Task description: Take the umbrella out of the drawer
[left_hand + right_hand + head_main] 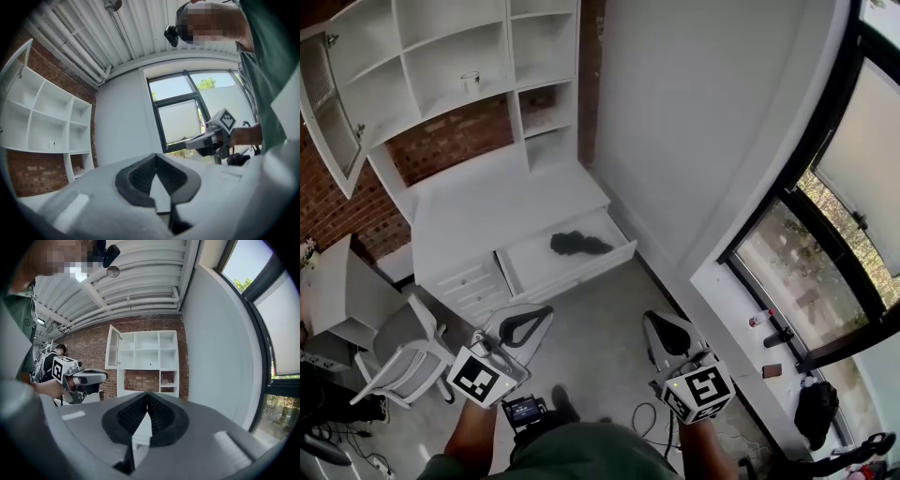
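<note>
Nearest you, your left gripper point(534, 321) and right gripper point(661, 326) are held out side by side over the floor, aimed at the desk. Each has its jaws together, tips meeting, with nothing between them. You will have to spread one pair before you can take anything.

To the left, beside the desk, stands one chair point(403, 354).

Beyond the bare floor, one drawer point(581, 274) is pulled out of the desk point(487, 211), well apart from both grippers. The umbrella point(578, 244) lies in it, about the middle of its floor, touching nothing else.

It looks like a dark, rumpled bundle, so expect it to be light, with loose, soft cloth over a stiff core. The cloth may slide or bunch under the pads. I would grip across the thickest part of the bundle, so the jaws close on the core. Which end is the handle cannot be told from here.

Count: two grippers, one chair, one open drawer, one umbrella.

Farthest off, the shelves point(450, 47) hold one small thing point(469, 81).
</note>
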`<state>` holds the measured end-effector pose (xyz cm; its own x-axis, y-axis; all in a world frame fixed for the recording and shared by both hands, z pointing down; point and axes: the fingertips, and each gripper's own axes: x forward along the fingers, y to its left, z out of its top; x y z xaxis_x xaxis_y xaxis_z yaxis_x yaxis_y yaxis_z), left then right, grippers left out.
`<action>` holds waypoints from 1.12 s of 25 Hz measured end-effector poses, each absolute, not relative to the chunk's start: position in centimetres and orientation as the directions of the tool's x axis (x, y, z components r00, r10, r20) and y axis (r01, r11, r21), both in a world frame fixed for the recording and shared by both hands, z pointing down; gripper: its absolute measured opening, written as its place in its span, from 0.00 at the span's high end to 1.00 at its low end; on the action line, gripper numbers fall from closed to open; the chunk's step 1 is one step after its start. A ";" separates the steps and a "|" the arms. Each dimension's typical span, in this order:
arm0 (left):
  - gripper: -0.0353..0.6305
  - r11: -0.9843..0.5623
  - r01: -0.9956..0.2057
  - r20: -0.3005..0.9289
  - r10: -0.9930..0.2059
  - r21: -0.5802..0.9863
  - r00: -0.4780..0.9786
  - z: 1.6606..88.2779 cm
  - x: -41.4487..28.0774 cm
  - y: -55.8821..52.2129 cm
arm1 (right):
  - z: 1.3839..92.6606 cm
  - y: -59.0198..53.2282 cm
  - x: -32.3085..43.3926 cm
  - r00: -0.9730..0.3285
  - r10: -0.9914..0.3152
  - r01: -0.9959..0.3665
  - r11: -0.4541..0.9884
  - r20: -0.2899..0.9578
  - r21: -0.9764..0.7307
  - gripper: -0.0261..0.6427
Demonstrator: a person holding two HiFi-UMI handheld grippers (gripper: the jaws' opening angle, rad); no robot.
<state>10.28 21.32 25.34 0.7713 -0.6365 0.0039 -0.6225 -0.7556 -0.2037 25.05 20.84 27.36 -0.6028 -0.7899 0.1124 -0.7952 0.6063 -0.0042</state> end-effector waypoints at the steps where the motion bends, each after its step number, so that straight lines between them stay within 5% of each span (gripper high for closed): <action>1: 0.95 -0.759 -0.620 0.003 -0.633 -0.201 0.774 25.4 9.9 20.6 | 27.4 20.3 24.6 -0.600 -0.792 -0.797 0.603 0.113 -0.004 0.95; 28: 0.95 -0.783 -0.601 -0.027 -0.605 -0.163 0.796 26.7 -1.0 6.0 | 27.7 6.2 13.5 -0.563 -0.815 -0.821 0.570 0.133 0.019 0.95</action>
<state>-1.00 5.97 26.74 0.7958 -0.6050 -0.0265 -0.6005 -0.7828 -0.1631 13.51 6.18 27.74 -0.5634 -0.8154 0.1332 -0.8211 0.5704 0.0185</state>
